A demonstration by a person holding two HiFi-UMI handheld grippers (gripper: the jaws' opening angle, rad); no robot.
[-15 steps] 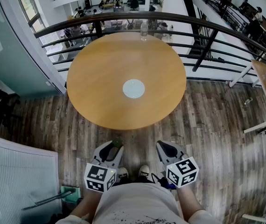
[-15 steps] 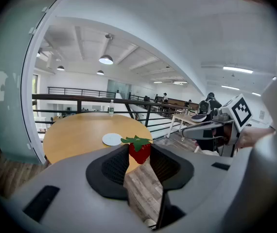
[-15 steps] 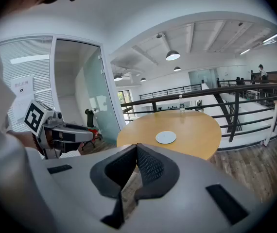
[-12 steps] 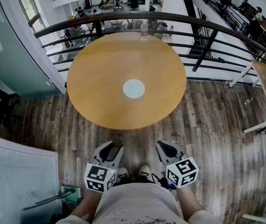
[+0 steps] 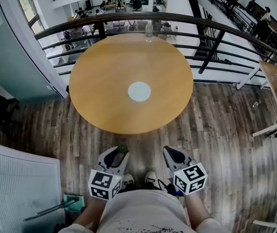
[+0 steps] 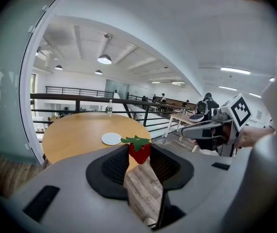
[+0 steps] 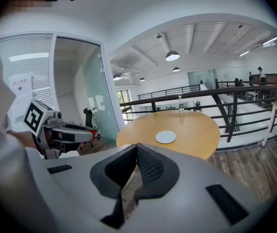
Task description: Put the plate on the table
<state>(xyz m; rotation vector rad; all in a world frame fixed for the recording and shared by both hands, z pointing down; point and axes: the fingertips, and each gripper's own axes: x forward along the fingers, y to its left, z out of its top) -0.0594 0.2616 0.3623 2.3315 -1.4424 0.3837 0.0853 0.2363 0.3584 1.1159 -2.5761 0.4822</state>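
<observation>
Wooden and round, the counter (image 5: 104, 76) carries the white plate (image 5: 139, 91) at its middle, just where it lay a moment ago. Nothing on it has shifted. A clear bottle (image 5: 149, 31) stands at the counter's far edge, by the railing (image 5: 201, 20). Both grippers hang short of the counter's near edge, as before. The left gripper (image 5: 120, 152) has its fingers closed on a red strawberry (image 6: 139, 150) with green leaves. The right gripper (image 5: 169, 152) has its fingers pressed together on nothing. Each bears a cube (image 5: 103, 184) of black-and-white square markers. A paper notice (image 7: 21, 86) on the wall off to the counter's left carries red print too small to read.
</observation>
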